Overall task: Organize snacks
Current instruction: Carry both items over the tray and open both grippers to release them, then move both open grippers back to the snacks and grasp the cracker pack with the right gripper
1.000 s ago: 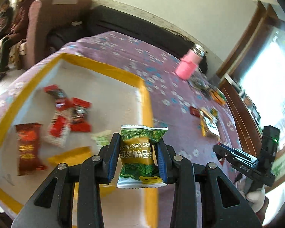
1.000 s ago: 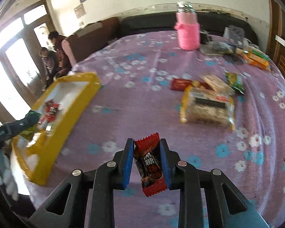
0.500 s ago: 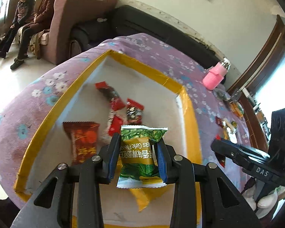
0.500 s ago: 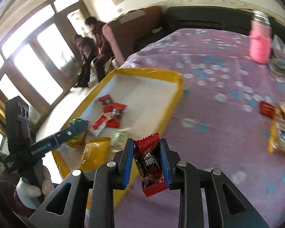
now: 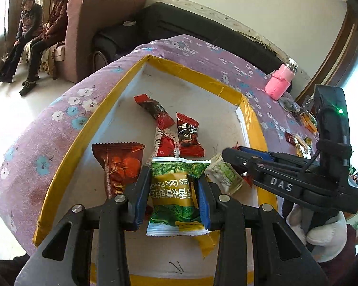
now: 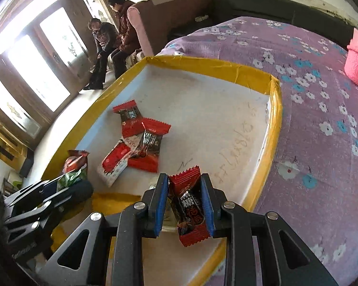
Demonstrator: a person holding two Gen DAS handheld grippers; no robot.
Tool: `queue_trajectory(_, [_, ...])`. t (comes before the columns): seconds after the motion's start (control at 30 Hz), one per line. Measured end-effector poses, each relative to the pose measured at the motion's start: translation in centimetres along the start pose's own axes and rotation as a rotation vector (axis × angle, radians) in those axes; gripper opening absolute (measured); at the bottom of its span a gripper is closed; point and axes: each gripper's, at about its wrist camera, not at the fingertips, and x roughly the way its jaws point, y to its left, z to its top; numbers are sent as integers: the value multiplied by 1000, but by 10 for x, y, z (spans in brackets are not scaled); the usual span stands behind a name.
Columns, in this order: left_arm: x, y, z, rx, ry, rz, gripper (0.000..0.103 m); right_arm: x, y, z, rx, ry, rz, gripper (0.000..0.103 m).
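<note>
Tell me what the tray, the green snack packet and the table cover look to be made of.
Tray: likely cardboard or foam board, matte white floor with pen marks, rim wrapped in wrinkled glossy yellow tape.
Green snack packet: glossy printed plastic film with crimped end seals.
Table cover: soft purple fabric, matte, printed with flowers.
</note>
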Motion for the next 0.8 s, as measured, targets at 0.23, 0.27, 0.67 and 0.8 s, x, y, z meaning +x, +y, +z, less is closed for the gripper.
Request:
queue_trajectory(0.23, [-9,6,4,-34,-24,-5,40,-14,-9,3,46,-51,15,38])
queue_trajectory(0.27, [-11,5,4,-35,-34,-5,48,-17,-11,3,55,-60,13,38])
queue_trajectory(0.67, [-39,-53,2,109,-164,119,79,-59,-39,-19,127,-156,39,50])
queue_trajectory(0.8, [-41,-80,-5,200,-176,161,79,-70,-52,-28,149,-177,46,50])
